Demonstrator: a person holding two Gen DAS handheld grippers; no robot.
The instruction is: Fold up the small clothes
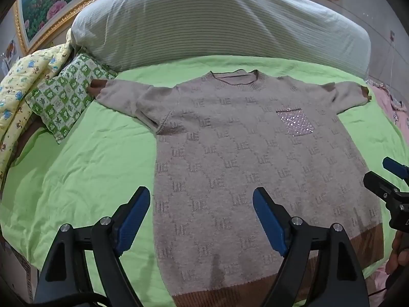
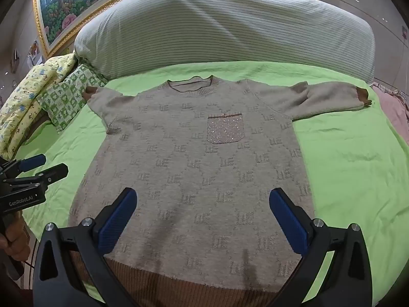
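Note:
A small beige knit sweater point(image 1: 255, 158) with a letter pattern, brown hem and cuffs and a sparkly chest pocket point(image 1: 295, 122) lies flat, front up, on the green bedsheet point(image 1: 84, 168), sleeves spread out. It also shows in the right wrist view point(image 2: 194, 168). My left gripper point(image 1: 202, 199) is open and empty, above the sweater's lower left edge. My right gripper point(image 2: 203, 202) is open and empty, above the sweater's lower middle. The right gripper also shows at the edge of the left wrist view point(image 1: 383, 179), and the left gripper at the left of the right wrist view point(image 2: 43, 166).
A big striped white pillow point(image 1: 217, 23) lies behind the sweater. A green patterned pillow point(image 1: 66, 97) and a yellow quilt point(image 1: 23, 87) sit at the left. Pink bedding point(image 1: 391, 107) is at the right. A framed flower painting point(image 2: 66, 7) hangs on the wall.

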